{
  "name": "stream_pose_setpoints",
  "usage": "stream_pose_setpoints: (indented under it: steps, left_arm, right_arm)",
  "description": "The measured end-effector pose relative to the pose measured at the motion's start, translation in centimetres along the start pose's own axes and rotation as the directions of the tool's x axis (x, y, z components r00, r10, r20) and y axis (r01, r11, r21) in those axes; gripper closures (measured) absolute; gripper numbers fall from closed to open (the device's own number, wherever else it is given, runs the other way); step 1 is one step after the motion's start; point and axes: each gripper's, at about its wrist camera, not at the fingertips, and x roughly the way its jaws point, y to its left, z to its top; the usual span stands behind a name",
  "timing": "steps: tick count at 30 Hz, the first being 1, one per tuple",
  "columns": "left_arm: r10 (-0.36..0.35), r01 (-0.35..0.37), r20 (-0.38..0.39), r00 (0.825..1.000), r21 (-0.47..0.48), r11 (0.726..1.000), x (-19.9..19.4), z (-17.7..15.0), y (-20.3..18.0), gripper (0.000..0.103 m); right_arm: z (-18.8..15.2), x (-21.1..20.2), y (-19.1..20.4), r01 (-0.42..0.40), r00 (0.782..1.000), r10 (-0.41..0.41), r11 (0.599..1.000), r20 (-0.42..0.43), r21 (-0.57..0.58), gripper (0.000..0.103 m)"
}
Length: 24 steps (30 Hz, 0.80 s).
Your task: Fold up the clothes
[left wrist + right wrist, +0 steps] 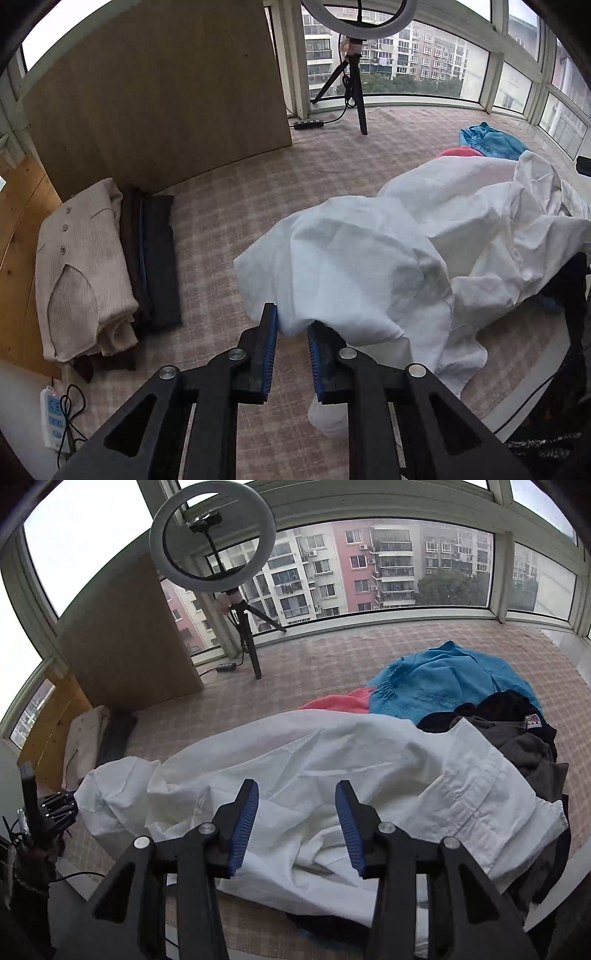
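A large crumpled white garment (369, 251) lies across the checked mat (229, 206). My left gripper (291, 328) is at its left end, open by a narrow gap, with a fold of the white cloth hanging between the fingertips and over the right one. My right gripper (295, 794) hovers wide open over the middle of the white garment (314, 753), holding nothing. The left gripper (55, 806) also shows at that garment's far left end in the right wrist view.
A folded beige knit (81, 266) and dark folded clothes (159, 258) are stacked at the left by a wooden board (155, 92). Unfolded blue (436, 679), pink (340, 701) and black-grey clothes (517, 731) lie at the right. A ring-light tripod (251, 646) stands by the window; a power strip (51, 417) lies low left.
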Motion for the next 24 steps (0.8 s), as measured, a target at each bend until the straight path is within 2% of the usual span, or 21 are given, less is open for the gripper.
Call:
stream_pose_setpoints:
  steps: [2, 4, 8, 11, 12, 13, 14, 15, 18, 20, 22, 24]
  left_arm:
    - [-0.024, 0.024, 0.018, 1.000, 0.015, 1.000, -1.3, 0.0, -0.3, 0.072]
    - [-0.006, 0.006, 0.026, 1.000, 0.024, 1.000, -2.3, 0.0, 0.0, 0.070]
    - [0.034, -0.036, 0.041, 0.999, 0.035, 0.999, -3.8, -0.4, 1.0, 0.070]
    - [-0.010, 0.009, 0.042, 0.999, 0.017, 1.000, -4.1, -0.7, 1.6, 0.065]
    - [-0.030, 0.029, 0.033, 0.999, 0.013, 0.999, -3.8, -0.9, 1.7, 0.059]
    - [-0.050, 0.049, 0.025, 0.998, 0.008, 0.999, -3.6, -1.1, 1.8, 0.057]
    - [-0.057, 0.057, 0.010, 0.998, 0.010, 0.998, -2.9, -1.3, 1.7, 0.057]
    - [-0.056, 0.056, -0.005, 0.998, 0.013, 0.998, -2.2, -1.6, 1.6, 0.057]
    - [-0.022, 0.023, -0.037, 0.999, 0.021, 1.000, -0.5, -1.7, 1.0, 0.058]
    - [-0.037, 0.037, -0.024, 0.999, 0.022, 0.999, -0.6, -1.2, 0.5, 0.058]
    - [-0.048, 0.048, 0.006, 0.999, 0.038, 0.998, -1.2, -0.3, -0.3, 0.058]
    - [-0.054, 0.052, 0.039, 0.998, 0.067, 0.996, -1.9, 0.9, -1.5, 0.058]
  right_arm:
    - [-1.8, 0.5, 2.4, -0.017, 1.000, 0.015, 0.998, -0.021, -0.063, 0.047]
    - [-3.2, 1.4, 4.1, -0.017, 0.998, 0.009, 0.991, -0.062, -0.131, 0.042]
    - [-5.2, 4.4, 5.6, 0.025, 0.985, -0.067, 0.968, -0.159, -0.250, 0.042]
    - [-6.0, 5.9, 5.4, 0.057, 0.976, -0.117, 0.952, -0.184, -0.302, 0.045]
    - [-6.1, 6.3, 5.3, 0.064, 0.973, -0.130, 0.947, -0.193, -0.313, 0.067]
    - [-6.2, 6.5, 5.1, 0.065, 0.969, -0.135, 0.946, -0.205, -0.318, 0.103]
    - [-6.1, 6.6, 4.8, 0.058, 0.967, -0.131, 0.948, -0.218, -0.314, 0.101]
    - [-5.8, 6.4, 4.5, 0.061, 0.968, -0.132, 0.949, -0.214, -0.309, 0.101]
    - [-3.9, 4.2, 3.3, 0.116, 0.980, -0.157, 0.950, -0.125, -0.288, 0.102]
    - [-1.7, 1.9, 2.3, 0.162, 0.982, -0.183, 0.948, -0.049, -0.275, 0.102]
    - [1.0, -0.6, 1.1, 0.221, 0.974, -0.223, 0.938, 0.022, -0.265, 0.102]
    - [3.5, -1.4, -0.8, 0.286, 0.958, -0.281, 0.932, 0.056, -0.224, 0.102]
